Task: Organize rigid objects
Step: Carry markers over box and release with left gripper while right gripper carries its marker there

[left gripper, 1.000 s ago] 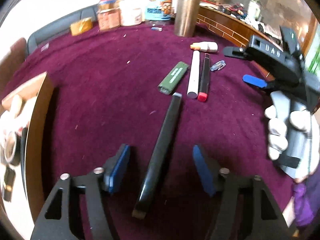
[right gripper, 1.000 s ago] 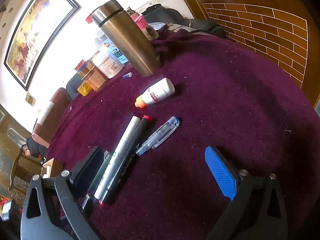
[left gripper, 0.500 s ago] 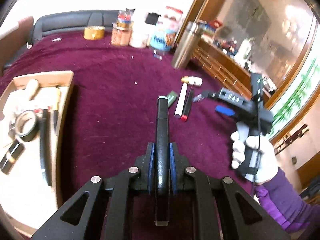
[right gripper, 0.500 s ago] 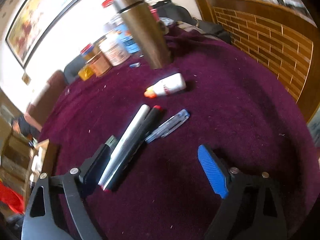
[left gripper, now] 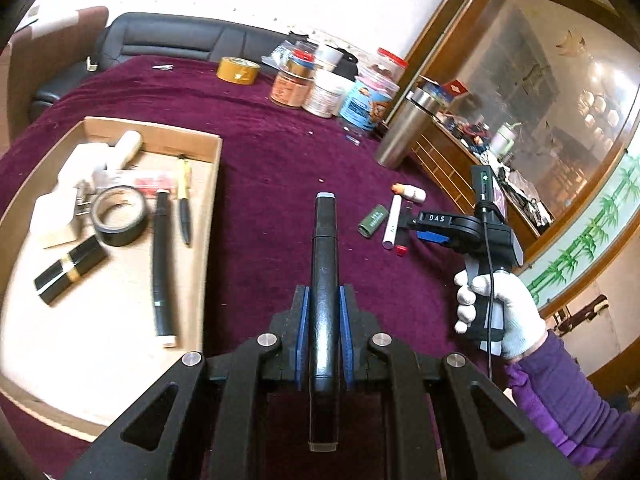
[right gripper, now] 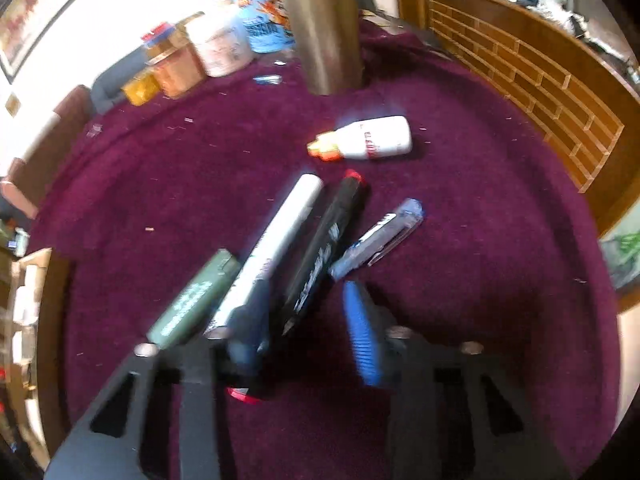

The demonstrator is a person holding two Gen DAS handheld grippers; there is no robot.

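Left gripper (left gripper: 323, 334) fingers clamp the stiff, light, slick black marker (left gripper: 325, 280) mid-barrel above the desk (left gripper: 260, 152); right gripper (right gripper: 304, 332) fingers have just been closing around the black red-capped marker (right gripper: 324, 256), contact unclear.

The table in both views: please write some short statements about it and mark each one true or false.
1. The left fingers grip a long black pen. True.
2. The white bottle stands upright. False: it lies on its side.
3. The black tape roll lies inside the cardboard tray. True.
4. The steel flask lies flat on the cloth. False: it stands upright.
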